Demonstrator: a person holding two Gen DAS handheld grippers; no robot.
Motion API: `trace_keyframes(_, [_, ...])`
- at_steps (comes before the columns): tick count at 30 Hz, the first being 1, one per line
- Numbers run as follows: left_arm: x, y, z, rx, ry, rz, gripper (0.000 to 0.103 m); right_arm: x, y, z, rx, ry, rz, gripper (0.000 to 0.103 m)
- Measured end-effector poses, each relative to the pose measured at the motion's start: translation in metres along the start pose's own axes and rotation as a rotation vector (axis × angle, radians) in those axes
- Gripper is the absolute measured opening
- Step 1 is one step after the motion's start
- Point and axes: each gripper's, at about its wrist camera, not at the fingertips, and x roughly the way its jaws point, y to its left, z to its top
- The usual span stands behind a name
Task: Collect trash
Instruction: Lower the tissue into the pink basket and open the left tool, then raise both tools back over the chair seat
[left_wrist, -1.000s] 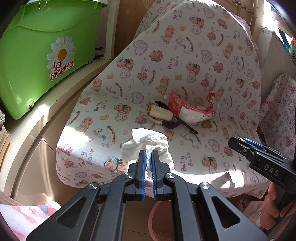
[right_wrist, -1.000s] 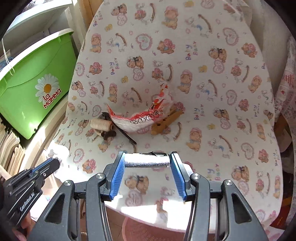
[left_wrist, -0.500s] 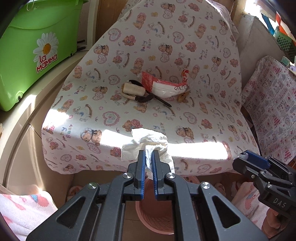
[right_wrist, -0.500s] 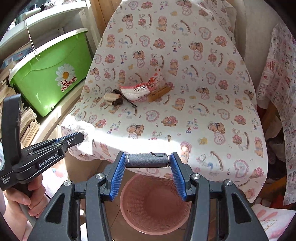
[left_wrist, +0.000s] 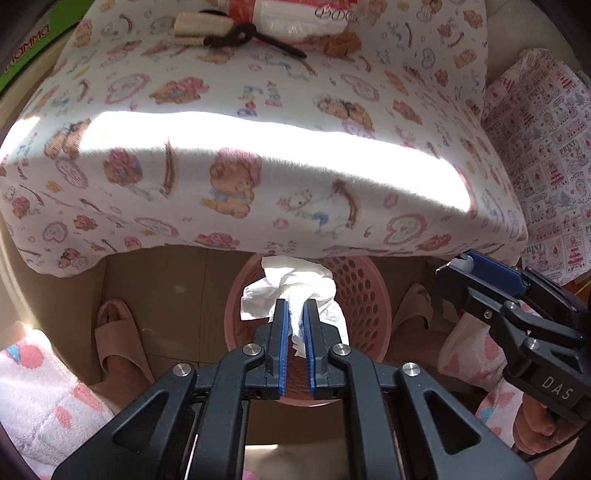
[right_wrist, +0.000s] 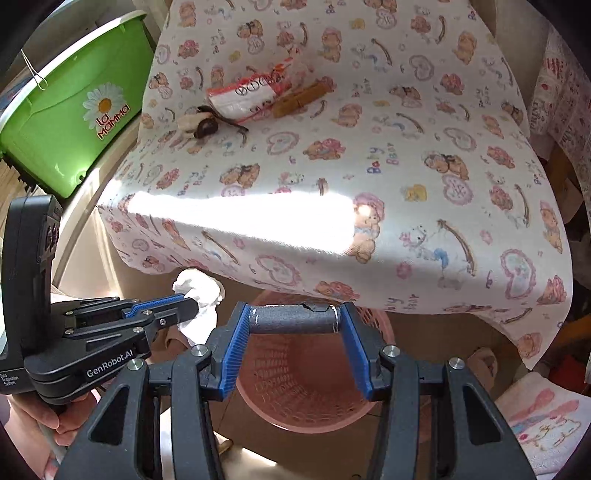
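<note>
While your left hand-held gripper (left_wrist: 293, 323) is pinching the tissue (left_wrist: 295, 288) and your right hand-held gripper (right_wrist: 293, 332) is clamping the grey roll (right_wrist: 293, 319) (both over the basket (right_wrist: 373, 321)), a release toward the twelve o'clock rim is risking a floor drop.

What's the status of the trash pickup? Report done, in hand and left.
Done: nothing visible in the basket yet. In hand: left gripper pinches a tissue over the basket; right gripper clamps a grey roll above it. Left: the red wrapper and other bits remain on the chair.

A home: bear-print chair cover (right_wrist: 332, 177), slippers (left_wrist: 118, 339), storage tub (right_wrist: 74, 122).
</note>
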Motion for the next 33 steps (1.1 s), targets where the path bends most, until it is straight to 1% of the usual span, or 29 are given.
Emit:
trace_keyframes(3, [0.025, -0.004, -0.004, 0.014, 0.057, 0.043, 0.007, 0.023, 0.001, -0.005, -0.015, 0.062, -0.020, 0.052])
trace_keyframes(5, [0.042, -0.003, -0.006, 0.004, 0.115, 0.040, 0.007, 0.038, 0.001, -0.008, -0.015, 0.092, -0.035, 0.052])
trace_keyframes(7, [0.054, -0.001, -0.009, -0.016, 0.152, 0.043, 0.009, 0.052, -0.001, -0.011, -0.002, 0.128, -0.047, 0.052])
trace_keyframes(11, [0.069, 0.004, -0.013, -0.017, 0.201, 0.079, 0.023, 0.069, -0.006, -0.016, 0.031, 0.167, -0.056, 0.052])
trace_keyframes(13, [0.073, 0.004, -0.014, -0.019, 0.223, 0.095, 0.033, 0.077, -0.007, -0.019, 0.037, 0.190, -0.062, 0.052])
trace_keyframes(14, [0.075, 0.003, -0.014, -0.017, 0.237, 0.109, 0.044, 0.080, -0.007, -0.020, 0.031, 0.200, -0.074, 0.052])
trace_keyframes(15, [0.075, 0.002, -0.014, -0.011, 0.241, 0.121, 0.051, 0.084, -0.006, -0.021, 0.023, 0.211, -0.091, 0.052])
trace_keyframes(16, [0.074, 0.001, -0.014, -0.001, 0.241, 0.136, 0.053, 0.087, -0.003, -0.021, 0.017, 0.218, -0.109, 0.053])
trace_keyframes(18, [0.072, -0.002, -0.013, 0.026, 0.236, 0.166, 0.060, 0.090, -0.003, -0.022, 0.020, 0.224, -0.116, 0.055])
trace_keyframes(20, [0.067, -0.003, -0.012, 0.037, 0.220, 0.183, 0.061, 0.086, -0.005, -0.021, 0.035, 0.216, -0.107, 0.062])
trace_keyframes(22, [0.063, -0.001, -0.012, 0.035, 0.218, 0.185, 0.062, 0.081, -0.009, -0.020, 0.047, 0.201, -0.109, 0.069])
trace_keyframes(25, [0.056, 0.005, -0.009, 0.021, 0.216, 0.191, 0.062, 0.069, -0.014, -0.017, 0.070, 0.181, -0.117, 0.070])
trace_keyframes(28, [0.048, 0.013, -0.005, 0.005, 0.192, 0.195, 0.062, 0.054, -0.022, -0.011, 0.104, 0.151, -0.111, 0.070])
trace_keyframes(31, [0.034, 0.018, 0.000, -0.005, 0.146, 0.185, 0.062, 0.038, -0.024, -0.007, 0.116, 0.106, -0.109, 0.070])
trace_keyframes(33, [0.019, 0.017, 0.002, 0.006, 0.102, 0.194, 0.062, 0.026, -0.024, -0.005, 0.093, 0.057, -0.125, 0.070])
